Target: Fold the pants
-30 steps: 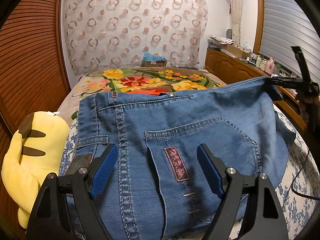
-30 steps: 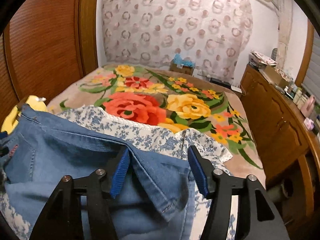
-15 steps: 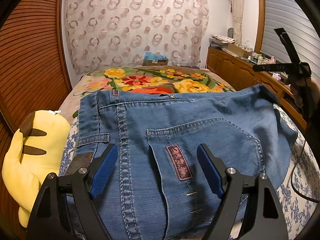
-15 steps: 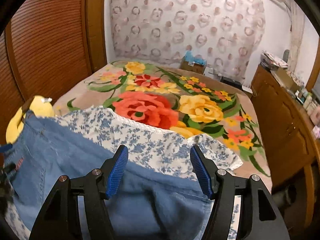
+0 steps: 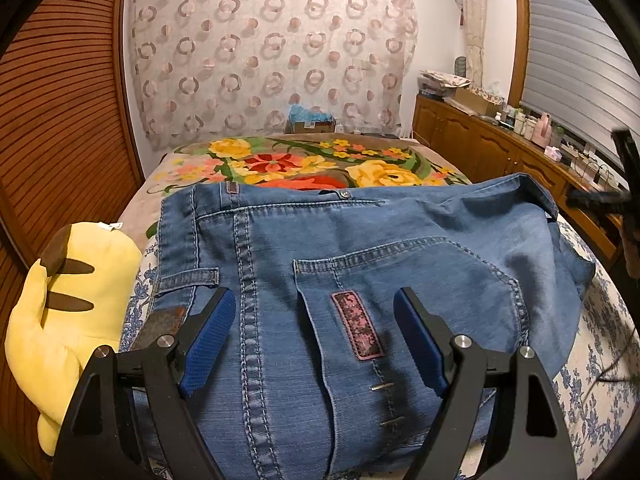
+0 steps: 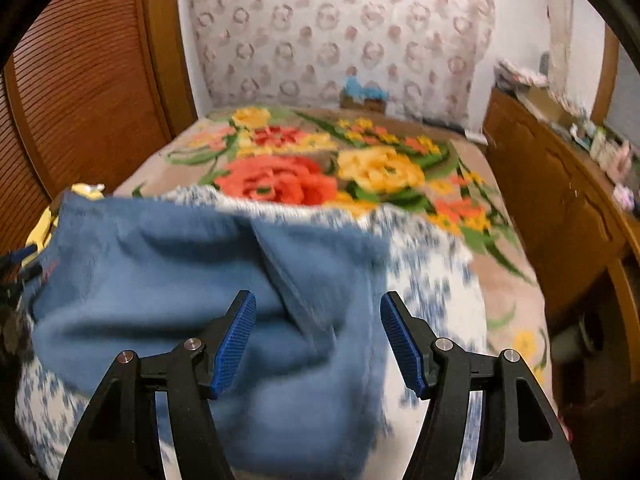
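Blue jeans (image 5: 360, 264) lie folded on the bed with a back pocket and its pink label facing up. My left gripper (image 5: 314, 296) hovers open just above that pocket, nothing between its blue pads. The right gripper's black frame (image 5: 600, 198) shows at the jeans' right edge, by the turned-up hem. In the blurred right wrist view the right gripper (image 6: 317, 296) is open over the rumpled denim (image 6: 180, 264), its pads apart from the cloth.
A yellow plush toy (image 5: 68, 292) lies against the jeans' left side. A blue-flowered white sheet (image 5: 592, 344) is under the jeans and a bright floral blanket (image 5: 280, 164) lies beyond. A wooden cabinet (image 5: 480, 148) runs along the right, slatted wooden doors (image 5: 60, 120) along the left.
The right gripper lifted away from the jeans' right edge, then came back down beside it. That raised edge has settled lower. The left gripper has stayed still.
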{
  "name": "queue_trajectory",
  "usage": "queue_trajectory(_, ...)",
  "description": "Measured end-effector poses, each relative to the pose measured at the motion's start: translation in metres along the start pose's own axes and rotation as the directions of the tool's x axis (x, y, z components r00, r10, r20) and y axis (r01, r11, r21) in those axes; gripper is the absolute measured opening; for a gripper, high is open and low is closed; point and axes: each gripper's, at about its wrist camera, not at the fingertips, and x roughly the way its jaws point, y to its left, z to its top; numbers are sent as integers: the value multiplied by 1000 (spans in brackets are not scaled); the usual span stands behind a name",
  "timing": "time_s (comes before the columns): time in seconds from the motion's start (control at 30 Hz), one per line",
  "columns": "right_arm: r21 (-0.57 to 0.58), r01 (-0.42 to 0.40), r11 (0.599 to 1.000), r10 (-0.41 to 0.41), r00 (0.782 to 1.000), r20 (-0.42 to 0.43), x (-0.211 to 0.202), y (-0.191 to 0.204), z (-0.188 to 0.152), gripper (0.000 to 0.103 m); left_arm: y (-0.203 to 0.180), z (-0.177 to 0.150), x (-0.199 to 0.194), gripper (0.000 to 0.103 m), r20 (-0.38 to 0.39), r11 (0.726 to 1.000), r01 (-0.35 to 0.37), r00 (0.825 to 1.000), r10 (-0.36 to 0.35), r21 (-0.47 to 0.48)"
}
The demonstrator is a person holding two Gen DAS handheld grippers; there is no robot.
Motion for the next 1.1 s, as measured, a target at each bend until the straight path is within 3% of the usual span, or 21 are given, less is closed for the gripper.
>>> queue_trajectory(0.1,16,-7,1000,7,999,-45,10,-10,-14,66,0,0,0,82,-2,1000,-2,1000,2,3)
queue_trajectory(0.13,31,-22,999,23,998,-56,16,-14,-18,62,0,0,0,82,-2,1000,-2,1000,2,3)
queue_trajectory(0.37,79,-105,991,111,990,-85,55,-17,-2,47,-1,-1,2,82,-13,1000,-8,1000,8,2)
queue_trajectory(0.4,78,-97,992,105,989,-100,59,-17,-4,39,-1,-1,2,82,-14,1000,-8,1000,8,2)
queue_trajectory(0.43,86,-105,991,114,987,-111,63,-20,-4,24,-1,-1,2,82,-15,1000,-10,1000,10,2)
queue_trajectory(0.53,79,-135,988,143,984,-106,55,-18,1,8,-1,-1,2,82,-14,1000,-14,1000,14,1)
queue_trajectory(0.77,42,-77,996,77,997,14,-26,-20,-2,7,3,0,-2,82,4,1000,-6,1000,6,-11)
queue_trajectory(0.87,64,-67,996,66,998,19,-48,-28,-14,7,2,0,-3,82,10,1000,-6,1000,6,-11)
queue_trajectory(1.1,130,-45,991,56,995,-78,-23,-31,-60,7,3,-1,-4,82,12,1000,-6,1000,6,-10)
